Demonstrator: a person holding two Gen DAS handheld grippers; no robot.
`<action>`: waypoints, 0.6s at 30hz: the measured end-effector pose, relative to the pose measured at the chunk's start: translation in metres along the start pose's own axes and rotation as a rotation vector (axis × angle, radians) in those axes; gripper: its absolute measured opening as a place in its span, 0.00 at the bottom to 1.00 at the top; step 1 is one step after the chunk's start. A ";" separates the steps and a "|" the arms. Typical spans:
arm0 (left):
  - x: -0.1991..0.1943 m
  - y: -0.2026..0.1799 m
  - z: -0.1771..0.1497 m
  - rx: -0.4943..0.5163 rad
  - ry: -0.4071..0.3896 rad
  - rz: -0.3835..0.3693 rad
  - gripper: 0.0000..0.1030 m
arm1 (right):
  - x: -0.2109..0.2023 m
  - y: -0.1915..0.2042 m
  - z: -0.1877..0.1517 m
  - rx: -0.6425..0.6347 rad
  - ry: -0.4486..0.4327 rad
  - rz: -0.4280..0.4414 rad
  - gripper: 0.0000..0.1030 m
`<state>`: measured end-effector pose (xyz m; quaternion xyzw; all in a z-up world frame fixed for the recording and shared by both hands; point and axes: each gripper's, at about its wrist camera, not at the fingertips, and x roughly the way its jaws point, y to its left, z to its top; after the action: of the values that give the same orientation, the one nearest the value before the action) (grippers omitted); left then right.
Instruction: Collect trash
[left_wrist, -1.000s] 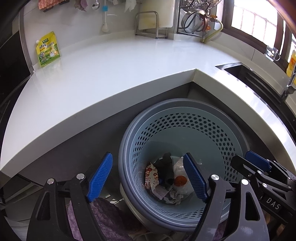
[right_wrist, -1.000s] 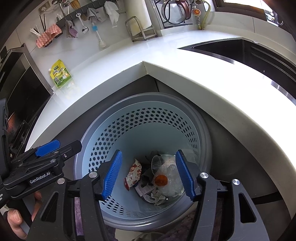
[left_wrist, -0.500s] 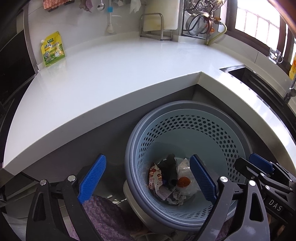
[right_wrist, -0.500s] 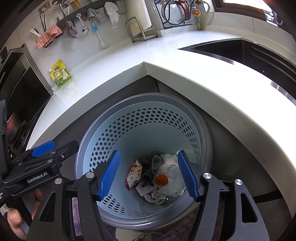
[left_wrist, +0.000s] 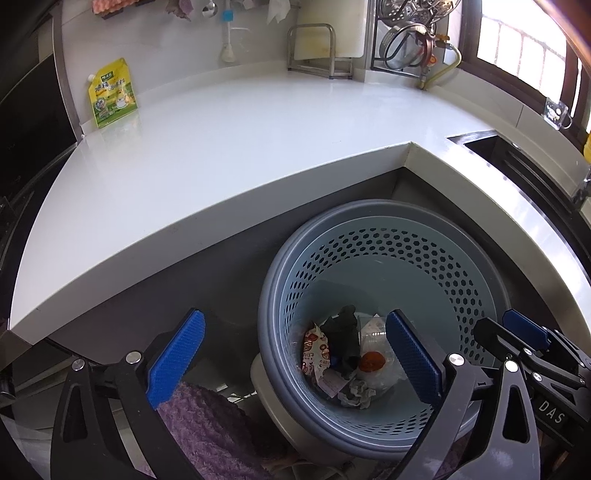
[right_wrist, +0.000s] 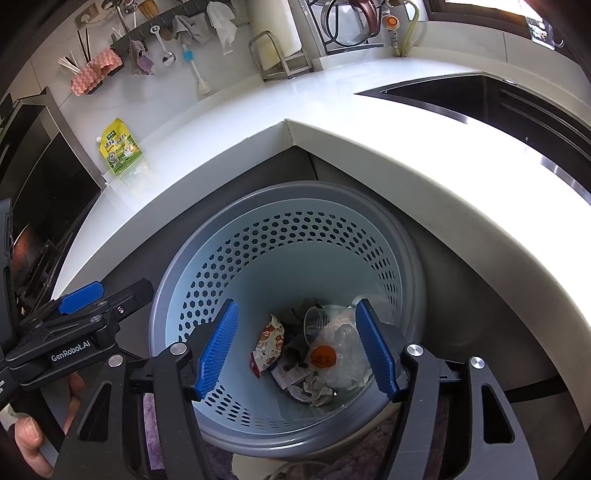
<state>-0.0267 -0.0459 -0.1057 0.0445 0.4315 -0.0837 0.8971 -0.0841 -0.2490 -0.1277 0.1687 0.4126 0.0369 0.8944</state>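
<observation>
Round perforated plastic basket (left_wrist: 436, 254), crumpled trash (left_wrist: 351, 354)

White lettering "GenRobot.AI" stands on the black body of the left tool (right_wrist: 79, 308), seen to the left of the right tool (right_wrist: 295, 347) in the right wrist view. In the left wrist view, the letters "DAS" stand in white on the black body of that right tool, low at the right beside the left tool's right finger. The yellow-green pouch (left_wrist: 112, 96) leaning against the wall at the far left of the table (left_wrist: 240, 147), well ahead of both tools, carries printed characters too small to read. The red-and-white snack wrapper (left_wrist: 314, 350) in the basket (left_wrist: 461, 280) between the left tool's fingers bears print that cannot be made out either.
</observation>
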 end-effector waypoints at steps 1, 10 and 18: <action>0.000 0.000 0.000 -0.001 0.001 0.000 0.94 | 0.000 0.000 0.000 0.000 0.001 0.000 0.61; 0.000 -0.004 0.000 0.015 -0.003 0.019 0.94 | 0.001 -0.001 -0.001 0.001 0.001 0.000 0.61; 0.002 -0.005 0.000 0.011 0.010 0.014 0.94 | 0.002 0.000 -0.002 0.002 0.003 0.000 0.61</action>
<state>-0.0260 -0.0509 -0.1074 0.0527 0.4352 -0.0796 0.8952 -0.0840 -0.2484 -0.1302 0.1697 0.4139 0.0368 0.8936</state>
